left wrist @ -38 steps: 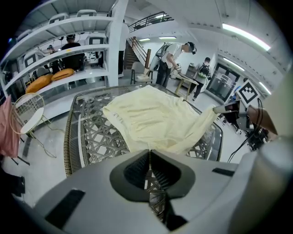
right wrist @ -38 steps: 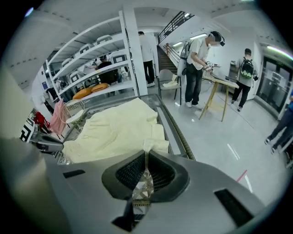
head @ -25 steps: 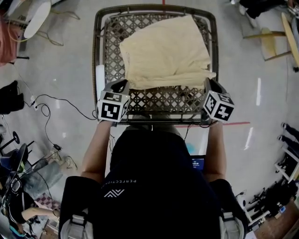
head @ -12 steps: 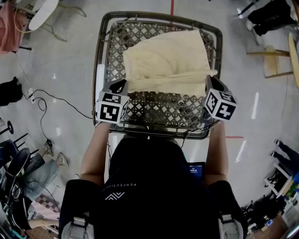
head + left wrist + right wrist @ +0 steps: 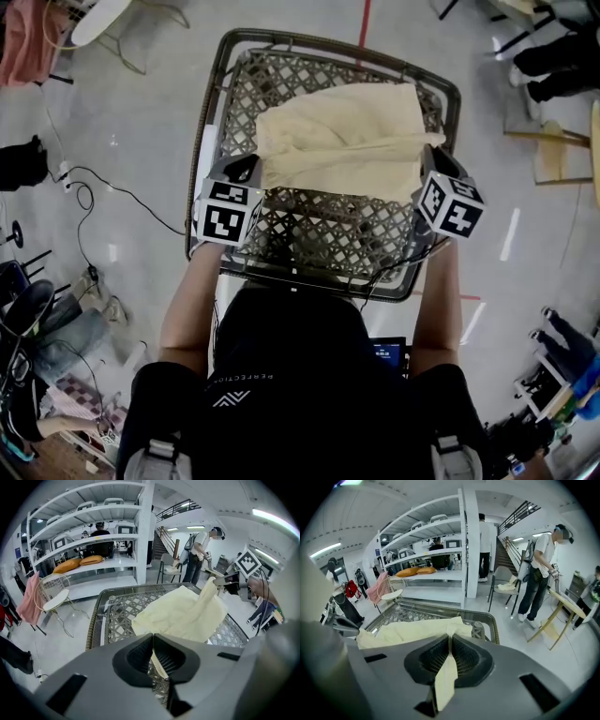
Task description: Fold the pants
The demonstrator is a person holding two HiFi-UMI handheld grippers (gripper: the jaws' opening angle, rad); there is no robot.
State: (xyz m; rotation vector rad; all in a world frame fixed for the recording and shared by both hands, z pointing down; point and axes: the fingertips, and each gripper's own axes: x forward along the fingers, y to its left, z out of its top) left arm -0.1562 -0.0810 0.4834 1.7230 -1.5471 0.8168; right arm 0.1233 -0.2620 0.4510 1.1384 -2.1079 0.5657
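Note:
The cream pants [image 5: 342, 141] lie folded over on a wicker lattice table [image 5: 328, 230], with the near edge lifted. My left gripper [image 5: 251, 171] is shut on the pants' near left corner; a strip of cream cloth [image 5: 158, 662] runs between its jaws. My right gripper [image 5: 433, 164] is shut on the near right corner, and a cream flap [image 5: 446, 677] hangs down out of its jaws. In the left gripper view the pants [image 5: 185, 613] stretch across to the right gripper [image 5: 224, 579]. In the right gripper view the pants [image 5: 415, 630] spread leftward over the table.
The table's raised dark rim [image 5: 208, 122] rings the lattice top. Cables [image 5: 103, 202] trail on the floor at the left. A person [image 5: 536, 573] stands by a chair [image 5: 502, 585] beyond the table. White shelving [image 5: 93, 545] stands behind, with a wire chair [image 5: 54, 597] at its left.
Both grippers have carried the near edge of the pants forward over the table, so the folded cloth covers less of the lattice. The right gripper moved farther than the left.

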